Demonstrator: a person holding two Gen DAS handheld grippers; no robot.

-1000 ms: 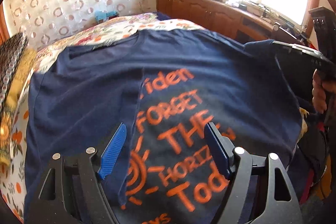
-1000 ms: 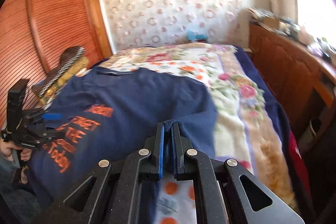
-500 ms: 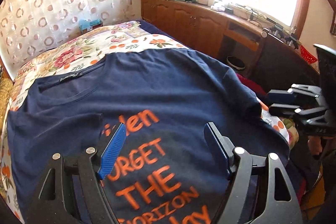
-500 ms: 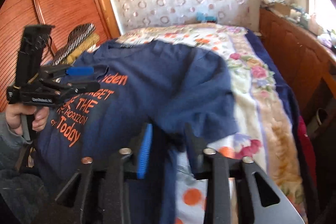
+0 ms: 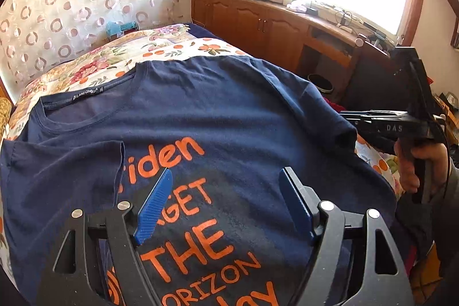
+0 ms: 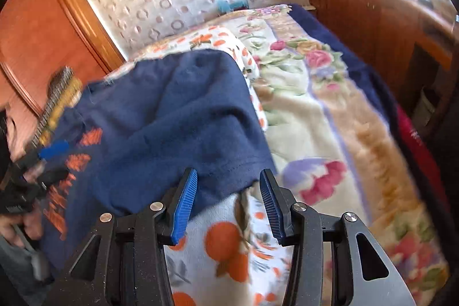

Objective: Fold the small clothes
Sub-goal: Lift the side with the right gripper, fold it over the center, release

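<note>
Both tongs are matte black frames with triangular cut-outs and 4 silver screw heads each. The left tongs point(image 5: 226, 202) and right tongs point(image 6: 228, 202) carry ribbed blue pads point(image 6: 185, 208). A grey sleeve point(image 5: 453, 179) covers the right wrist.

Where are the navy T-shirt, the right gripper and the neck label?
navy T-shirt point(image 5: 218, 105): left wrist view, upper chest.
right gripper point(image 6: 228, 178): right wrist view, midway between its fingertips.
neck label point(image 5: 86, 92): left wrist view, label's middle.

Bed point(image 6: 330, 116) covered by floral blanket point(image 6: 309, 93), orange-fruit print sheet point(image 6: 226, 243) on top near front. Navy T-shirt point(image 5: 206, 111) with orange lettering lies spread flat on it, one sleeve point(image 5: 66, 171) folded inward.
</note>
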